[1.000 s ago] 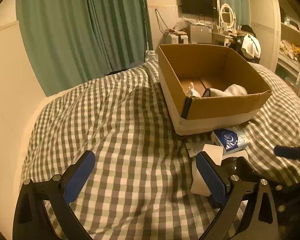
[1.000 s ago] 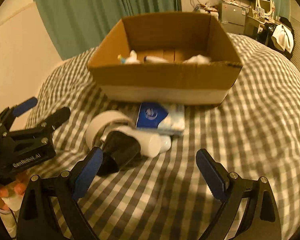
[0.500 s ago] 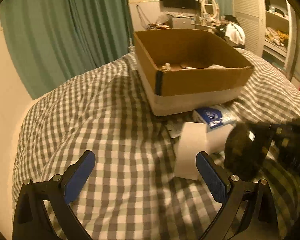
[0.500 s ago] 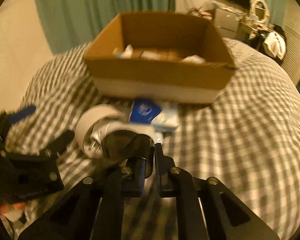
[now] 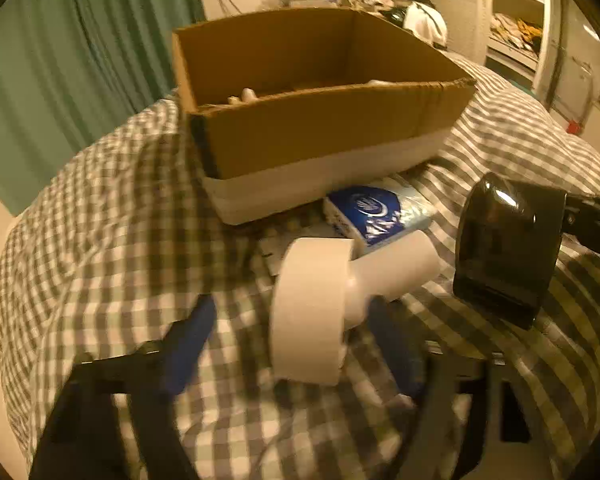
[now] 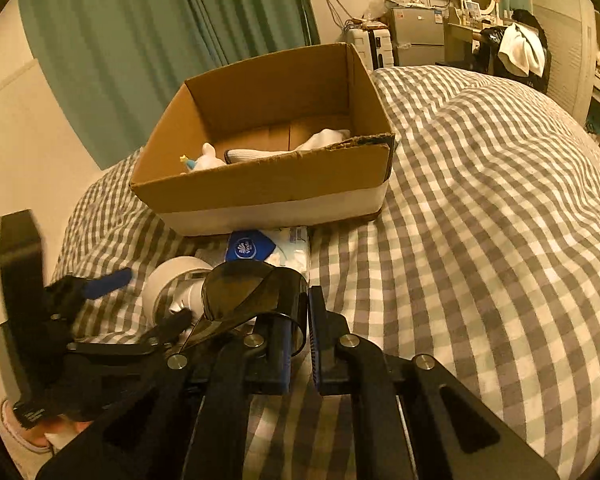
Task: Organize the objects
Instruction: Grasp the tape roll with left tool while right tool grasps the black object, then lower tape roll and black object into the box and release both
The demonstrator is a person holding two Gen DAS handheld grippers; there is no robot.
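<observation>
An open cardboard box (image 5: 320, 136) (image 6: 268, 184) stands on the checked bedcover and holds a small white toy (image 6: 206, 158) and white cloth (image 6: 324, 138). My right gripper (image 6: 300, 332) is shut on the rim of a dark translucent cup (image 6: 252, 292) (image 5: 508, 248) and holds it above the cover. My left gripper (image 5: 296, 328) is open, its blue fingers either side of a white tape roll (image 5: 312, 312) (image 6: 168, 284). A white tube (image 5: 392, 272) and a blue tissue pack (image 5: 376, 212) (image 6: 268, 246) lie by the box.
The checked bedcover (image 6: 480, 220) stretches to the right of the box. Green curtains (image 6: 160, 40) hang behind. A cream wall (image 6: 16, 140) stands at the left. A dresser and shelves (image 5: 512, 28) lie far behind.
My right gripper has shut on the dark cup and lifted it off the cover. My left gripper has moved forward so its fingers straddle the tape roll.
</observation>
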